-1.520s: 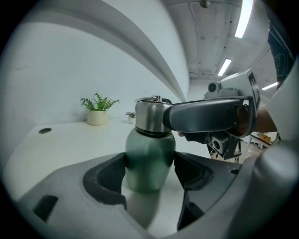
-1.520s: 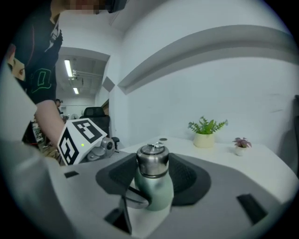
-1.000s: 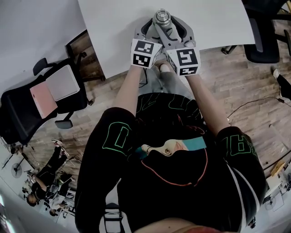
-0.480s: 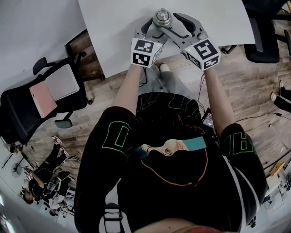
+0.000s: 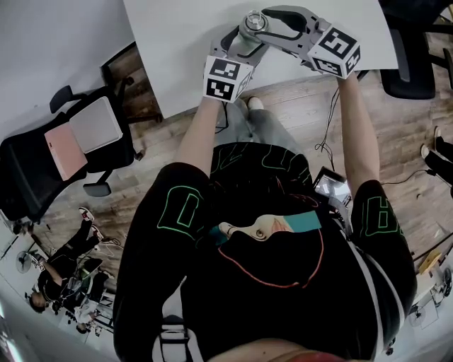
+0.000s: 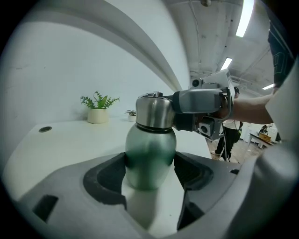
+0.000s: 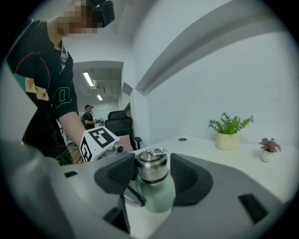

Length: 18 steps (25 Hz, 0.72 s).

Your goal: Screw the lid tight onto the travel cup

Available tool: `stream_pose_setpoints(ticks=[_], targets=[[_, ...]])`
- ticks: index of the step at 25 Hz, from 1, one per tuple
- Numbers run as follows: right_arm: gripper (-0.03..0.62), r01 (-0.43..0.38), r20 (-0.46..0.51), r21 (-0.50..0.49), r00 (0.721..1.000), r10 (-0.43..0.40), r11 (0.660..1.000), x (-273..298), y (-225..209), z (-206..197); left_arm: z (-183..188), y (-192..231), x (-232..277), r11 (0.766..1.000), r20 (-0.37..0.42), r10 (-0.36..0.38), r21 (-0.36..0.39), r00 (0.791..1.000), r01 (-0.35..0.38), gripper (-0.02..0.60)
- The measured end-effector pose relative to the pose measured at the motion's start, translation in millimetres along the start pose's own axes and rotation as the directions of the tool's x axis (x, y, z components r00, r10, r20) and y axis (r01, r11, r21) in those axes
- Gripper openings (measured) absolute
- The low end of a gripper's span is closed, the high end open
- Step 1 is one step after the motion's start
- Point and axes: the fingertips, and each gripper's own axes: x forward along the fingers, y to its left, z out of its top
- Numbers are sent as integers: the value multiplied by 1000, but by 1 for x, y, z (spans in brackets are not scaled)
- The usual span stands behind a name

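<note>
A green steel travel cup [image 6: 149,156] stands near the front edge of the white table [image 5: 177,42]. Its silver lid [image 5: 253,21] sits on top. My left gripper [image 5: 244,39] is shut on the cup's body, with both pads [image 6: 110,175] pressed against its sides. My right gripper [image 5: 260,22] reaches in from the right at lid height. In the right gripper view the lid [image 7: 151,165] stands between the right gripper's [image 7: 152,175] jaws. These jaws have just been closing; the left pad is at the lid and a thin gap shows at the right pad.
A potted plant [image 7: 227,133] and a smaller one [image 7: 267,149] stand at the back of the table. A black office chair [image 5: 64,152] with a pink item on it is on the floor at left. Another chair [image 5: 414,63] stands at the right.
My right gripper has swung out from beside the left one to the right and now points at the lid from the side. The left gripper and the cup have stayed put.
</note>
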Motion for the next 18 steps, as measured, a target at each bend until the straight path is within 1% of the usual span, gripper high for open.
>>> stream_pose_setpoints(ticks=[4,6,9,11,14,16,18], targets=[[227,-44,-17,17,999,44,999,4,1,-5,0,0,0,1000,-8,-5,2,1000,5,336],[225,-30,-10,22,999,30,999,4,1,-5,0,1,1,1000,-9,-5,3,1000,5,336],[225,14,2,26,1000,-14,1000,6,1,-4,0,2,0,1000,-9,-7,2,1000,7,336],[225,55,13,35,998,-56,998,7,2,-4,-1,3,-1,1000,-7,-7,-1,1000,7,336],[225,142,31,51,989,-144,989,6,2,-5,-2,2,-1,1000,-8,-3,-2,1000,3,334],[225,212,47,72,975,-215,975,3,1,-5,-2,1,1,1000,-11,0,1,1000,0,334],[225,289,66,103,953,-296,952,0,-1,-6,-1,0,2,1000,-13,3,5,1000,-3,334]])
